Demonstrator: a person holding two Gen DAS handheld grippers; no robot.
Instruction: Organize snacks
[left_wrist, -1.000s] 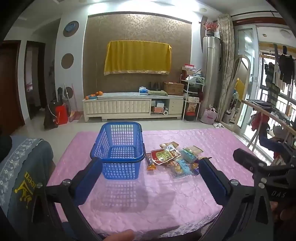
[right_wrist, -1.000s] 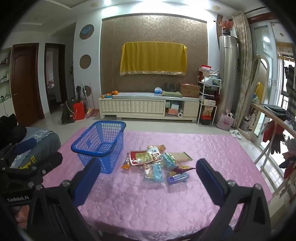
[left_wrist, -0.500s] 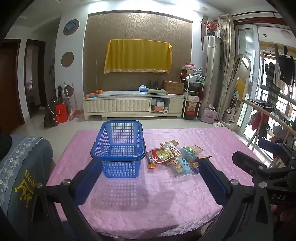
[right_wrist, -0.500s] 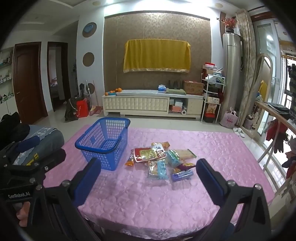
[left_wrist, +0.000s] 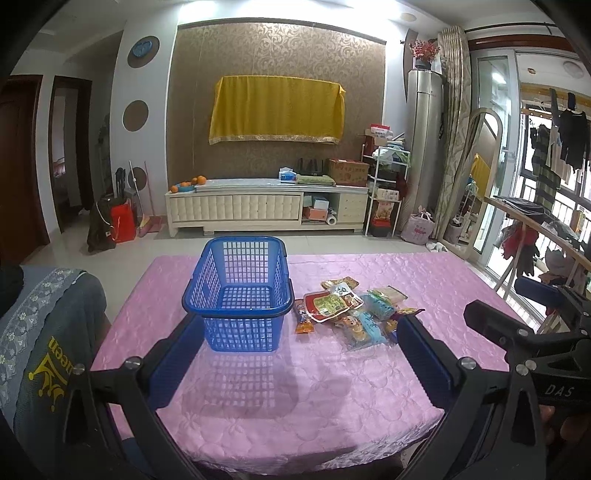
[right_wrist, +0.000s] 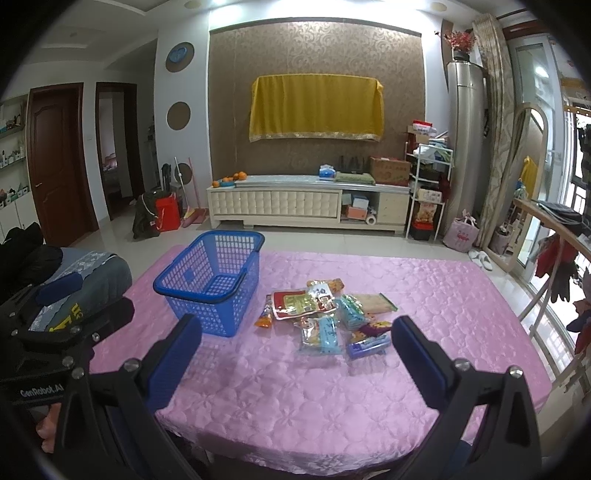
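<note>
An empty blue plastic basket (left_wrist: 240, 291) (right_wrist: 212, 280) stands on the pink tablecloth (left_wrist: 295, 398) (right_wrist: 295, 398), left of centre. A pile of several snack packets (left_wrist: 351, 310) (right_wrist: 325, 314) lies just right of it, among them a red tray pack (right_wrist: 295, 304), an orange stick (right_wrist: 264, 317) and a purple pack (right_wrist: 369, 343). My left gripper (left_wrist: 295, 336) is open and empty, above the near table edge facing the basket. My right gripper (right_wrist: 295, 336) is open and empty, facing the snacks.
A chair with a grey cover (left_wrist: 40, 332) stands at the table's left side. The right gripper's body (left_wrist: 528, 343) shows at right in the left wrist view. A TV cabinet (left_wrist: 266, 210) and shelves (left_wrist: 388, 192) stand far behind. A drying rack (right_wrist: 554, 258) stands at the right.
Both grippers have risen and drawn back a little from the table, so more of the near tablecloth shows. Basket and snacks have not moved.
</note>
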